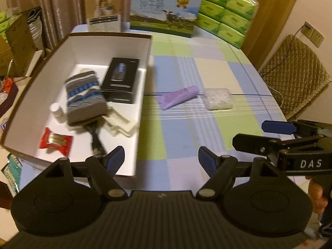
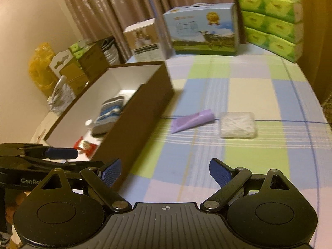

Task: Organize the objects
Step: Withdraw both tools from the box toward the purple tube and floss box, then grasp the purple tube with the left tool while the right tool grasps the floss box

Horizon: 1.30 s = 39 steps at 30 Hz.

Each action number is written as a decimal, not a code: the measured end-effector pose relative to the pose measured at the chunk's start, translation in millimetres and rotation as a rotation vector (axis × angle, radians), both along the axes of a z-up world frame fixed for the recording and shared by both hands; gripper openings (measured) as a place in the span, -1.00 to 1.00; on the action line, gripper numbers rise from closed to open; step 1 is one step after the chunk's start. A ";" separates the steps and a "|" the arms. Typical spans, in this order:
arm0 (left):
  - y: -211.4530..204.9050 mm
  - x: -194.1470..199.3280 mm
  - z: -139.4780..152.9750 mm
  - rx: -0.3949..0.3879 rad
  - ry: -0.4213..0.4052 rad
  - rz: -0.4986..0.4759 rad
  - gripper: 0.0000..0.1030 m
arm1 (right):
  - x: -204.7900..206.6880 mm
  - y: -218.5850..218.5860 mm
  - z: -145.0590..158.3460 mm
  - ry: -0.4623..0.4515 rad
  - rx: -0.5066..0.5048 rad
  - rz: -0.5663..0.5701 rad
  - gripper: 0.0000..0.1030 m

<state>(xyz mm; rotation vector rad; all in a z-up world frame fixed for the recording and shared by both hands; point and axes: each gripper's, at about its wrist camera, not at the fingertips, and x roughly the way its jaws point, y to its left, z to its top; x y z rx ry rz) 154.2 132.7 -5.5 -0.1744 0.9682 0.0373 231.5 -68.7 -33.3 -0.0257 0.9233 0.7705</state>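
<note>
An open brown box with white inside [image 1: 143, 66] [image 2: 145, 112] stands on the table's left. It holds a striped sock [image 1: 85, 97] [image 2: 109, 112], a black product box [image 1: 121, 78], a small white bottle [image 1: 56, 110], a red candy packet [image 1: 55, 140], white cloth and a dark cord. A purple tube [image 1: 179, 98] [image 2: 192, 120] and a clear packet of cotton swabs [image 1: 217, 98] [image 2: 237, 127] lie on the checked tablecloth right of the box. My left gripper [image 1: 161, 159] is open and empty at the box's near right corner. My right gripper [image 2: 165, 171] is open and empty, above the cloth in front of the tube.
At the table's back stand a small white carton [image 1: 103, 10], a blue milk carton [image 1: 166, 10] and stacked green tissue packs [image 1: 226, 14]. A quilted chair [image 1: 294, 72] is at the right. Cardboard boxes and bags [image 2: 68, 70] crowd the left of the table.
</note>
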 end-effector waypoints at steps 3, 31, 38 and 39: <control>-16.4 8.3 -3.8 -0.002 -0.003 -0.022 0.45 | 10.8 -16.3 -4.5 0.010 -0.010 -0.032 0.73; -72.6 149.4 -74.5 0.164 -0.013 -0.244 0.27 | 123.7 -42.3 -69.9 -0.038 -0.052 -0.043 0.72; -71.8 188.4 -100.1 0.220 0.051 -0.296 0.26 | 155.7 -23.3 -85.9 -0.069 -0.077 0.015 0.72; -71.8 193.5 -103.2 0.226 0.060 -0.304 0.25 | 159.5 -20.8 -88.1 -0.073 -0.076 0.023 0.72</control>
